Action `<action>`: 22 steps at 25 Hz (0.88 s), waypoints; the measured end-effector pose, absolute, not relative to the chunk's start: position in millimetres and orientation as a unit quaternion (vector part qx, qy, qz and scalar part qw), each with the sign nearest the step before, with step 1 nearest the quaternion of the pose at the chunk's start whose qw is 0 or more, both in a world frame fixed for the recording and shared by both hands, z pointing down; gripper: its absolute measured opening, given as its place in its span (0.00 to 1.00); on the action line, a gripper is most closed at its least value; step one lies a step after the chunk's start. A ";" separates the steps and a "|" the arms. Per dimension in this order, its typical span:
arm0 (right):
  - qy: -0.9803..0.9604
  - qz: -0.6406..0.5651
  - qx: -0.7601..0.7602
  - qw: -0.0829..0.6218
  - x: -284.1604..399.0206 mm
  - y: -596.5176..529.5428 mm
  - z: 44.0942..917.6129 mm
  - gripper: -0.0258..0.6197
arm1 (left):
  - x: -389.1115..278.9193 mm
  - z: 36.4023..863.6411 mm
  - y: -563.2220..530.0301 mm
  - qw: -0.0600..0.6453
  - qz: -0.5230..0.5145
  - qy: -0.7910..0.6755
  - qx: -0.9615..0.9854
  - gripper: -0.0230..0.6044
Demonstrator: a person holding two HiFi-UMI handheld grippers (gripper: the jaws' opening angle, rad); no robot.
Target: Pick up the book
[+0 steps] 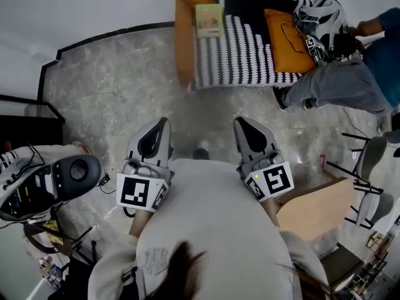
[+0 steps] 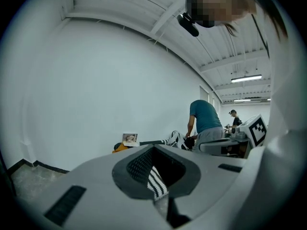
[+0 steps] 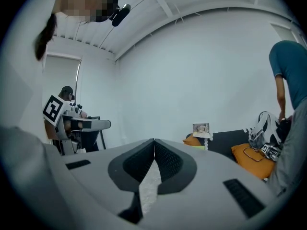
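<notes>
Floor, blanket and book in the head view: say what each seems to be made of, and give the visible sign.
Floor: probably stone or tile, from its grey mottled veining.
Blanket: knitted or woven fabric, with black-and-white zigzag rows.
Book: paper or card, with a flat green printed cover; finish unclear.

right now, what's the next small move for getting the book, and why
Probably step toward the sofa first: the green book lies on it, well ahead, while the left gripper and right gripper are shut and empty by the body.

wear: cream sweatshirt (image 1: 212,230) | left gripper (image 1: 164,124), right gripper (image 1: 241,124): grey, black-white marker cubes (image 1: 142,192)
</notes>
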State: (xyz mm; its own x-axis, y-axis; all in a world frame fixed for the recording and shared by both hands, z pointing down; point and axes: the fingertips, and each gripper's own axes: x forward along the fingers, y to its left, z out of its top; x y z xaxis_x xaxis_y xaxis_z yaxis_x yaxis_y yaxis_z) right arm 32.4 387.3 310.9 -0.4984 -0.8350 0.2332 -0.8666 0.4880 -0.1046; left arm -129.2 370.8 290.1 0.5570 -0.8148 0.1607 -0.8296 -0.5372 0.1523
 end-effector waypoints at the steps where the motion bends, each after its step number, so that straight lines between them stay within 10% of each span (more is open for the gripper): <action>1: -0.860 0.104 0.494 0.076 36.9 383.5 311.2 0.07 | -124.7 289.6 367.3 0.104 0.035 -0.471 0.876 0.05; 22: -0.843 0.144 0.512 0.081 55.0 306.8 332.7 0.07 | -104.2 302.9 274.8 0.123 0.042 -0.445 0.886 0.05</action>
